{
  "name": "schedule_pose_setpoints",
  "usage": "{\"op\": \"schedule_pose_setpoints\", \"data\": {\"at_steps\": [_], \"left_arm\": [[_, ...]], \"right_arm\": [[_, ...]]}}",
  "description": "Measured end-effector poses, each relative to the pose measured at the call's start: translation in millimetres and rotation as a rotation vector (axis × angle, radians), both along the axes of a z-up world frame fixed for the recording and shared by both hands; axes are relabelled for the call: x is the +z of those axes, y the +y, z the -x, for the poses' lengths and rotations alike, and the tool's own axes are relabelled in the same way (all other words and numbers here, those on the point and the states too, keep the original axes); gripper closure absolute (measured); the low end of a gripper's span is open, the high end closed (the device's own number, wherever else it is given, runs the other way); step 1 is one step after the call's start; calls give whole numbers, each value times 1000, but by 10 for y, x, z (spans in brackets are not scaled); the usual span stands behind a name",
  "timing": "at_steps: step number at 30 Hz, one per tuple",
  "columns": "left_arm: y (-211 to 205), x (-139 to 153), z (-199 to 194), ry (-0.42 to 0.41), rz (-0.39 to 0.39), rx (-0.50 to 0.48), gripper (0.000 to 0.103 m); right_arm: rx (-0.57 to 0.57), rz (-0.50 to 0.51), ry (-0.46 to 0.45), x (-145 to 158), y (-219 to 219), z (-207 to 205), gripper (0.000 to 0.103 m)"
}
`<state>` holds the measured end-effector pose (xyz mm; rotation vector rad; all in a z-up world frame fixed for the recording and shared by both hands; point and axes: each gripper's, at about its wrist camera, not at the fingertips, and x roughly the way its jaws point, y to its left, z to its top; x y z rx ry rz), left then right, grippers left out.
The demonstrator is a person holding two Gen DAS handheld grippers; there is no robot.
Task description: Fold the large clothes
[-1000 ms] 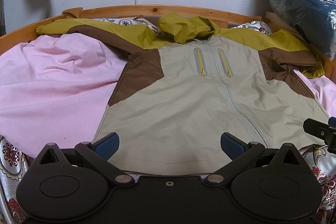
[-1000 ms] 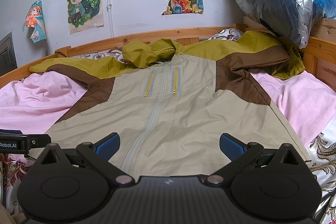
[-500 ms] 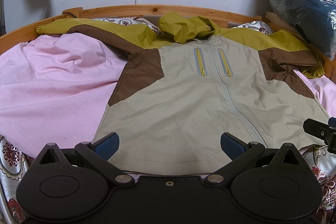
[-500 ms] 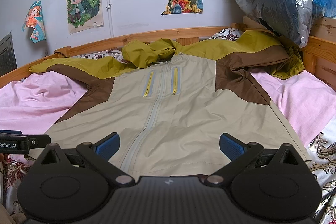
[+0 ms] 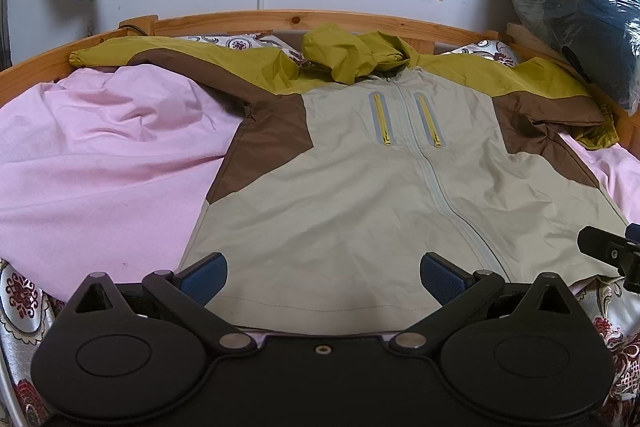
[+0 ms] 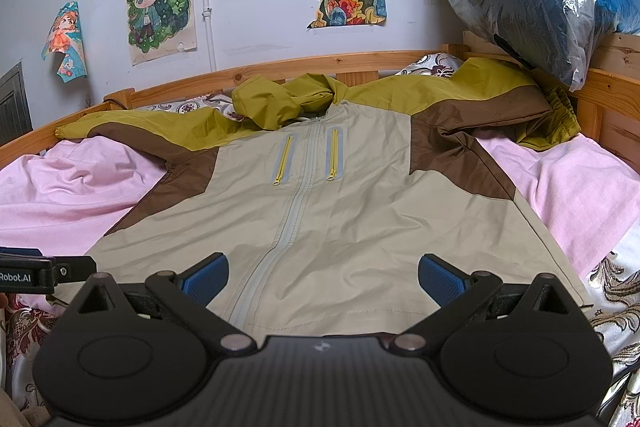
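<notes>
Left wrist view: left gripper (image 5: 323, 277) jaws wide, empty; jacket (image 5: 360, 187) flat on bed (image 5: 100, 163), hem just ahead of jaws, long axis running away toward hood; jacket's left side edge nearer this gripper

Right wrist view: right gripper (image 6: 323, 277) jaws wide, empty; hem between jaws, zipper (image 6: 288, 227) left of centre; right sleeve (image 6: 500, 107) far ahead-right, nearer this gripper
</notes>
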<state>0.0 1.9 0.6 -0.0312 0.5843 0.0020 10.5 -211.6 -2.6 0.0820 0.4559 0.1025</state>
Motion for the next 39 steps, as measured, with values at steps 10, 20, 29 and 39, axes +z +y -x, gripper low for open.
{"op": "schedule_pose_setpoints", "data": {"at_steps": [10,20,29,39], "left_arm": [[0,-1,-1,1,0,0,1],[20,-28,-43,17,4,12,1],[66,-29,-131,44,19,61,1],[59,231,-294,-1,5,81,1]], "right_arm": [[-3,-1,6,16,16,4,0],[-5,-13,55,-59,11,-78,0],[-75,54,187,87,60,-293,0],[-146,136,157,614,73,-468,0]]}}
